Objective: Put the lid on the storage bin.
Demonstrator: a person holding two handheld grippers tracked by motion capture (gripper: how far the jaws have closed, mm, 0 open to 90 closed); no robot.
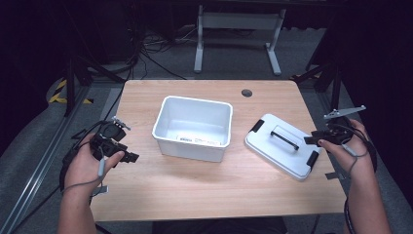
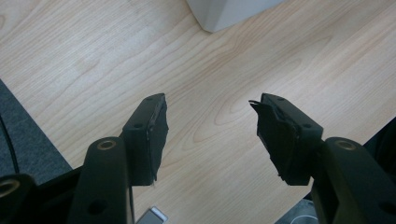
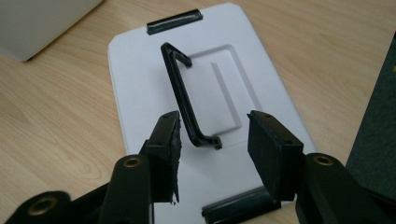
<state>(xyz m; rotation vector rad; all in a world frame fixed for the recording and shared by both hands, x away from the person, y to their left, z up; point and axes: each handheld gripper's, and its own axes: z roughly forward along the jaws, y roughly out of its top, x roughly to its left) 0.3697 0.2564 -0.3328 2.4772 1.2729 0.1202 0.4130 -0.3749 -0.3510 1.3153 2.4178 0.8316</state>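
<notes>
Table (image 1: 204,185): pale wood top, bearing every item below, with a small round grommet (image 1: 247,92) near its far edge

Bin (image 1: 194,127): white, open-topped, sitting roughly mid-table; from here it looks empty apart from a label strip on the inner wall. One corner of it (image 2: 224,11) shows at the top of the left gripper view

Lid (image 1: 282,145): white, lying flat and skewed on the table to the right of the bin, apart from it. Black latch at each short end, the far one (image 3: 174,21) plain in the right gripper view

Lid handle (image 3: 187,95): black bar running along the lid's centre, standing up from a shallow recess

Right gripper (image 3: 214,156): held over the lid's near end, jaws spread apart and empty, one to each side of the handle's near foot, not touching it as far as I can judge. In the high view it (image 1: 316,139) sits at the lid's right edge

Left gripper (image 2: 210,137): jaws wide apart, nothing between them, bare wood beneath; bin well ahead of it

Risks, as I judge them: closing on the handle's end instead of its middle would let the lid swing when lifted; the lid's skew could also catch a bin rim, and the light bin might slide unless steadied
</notes>
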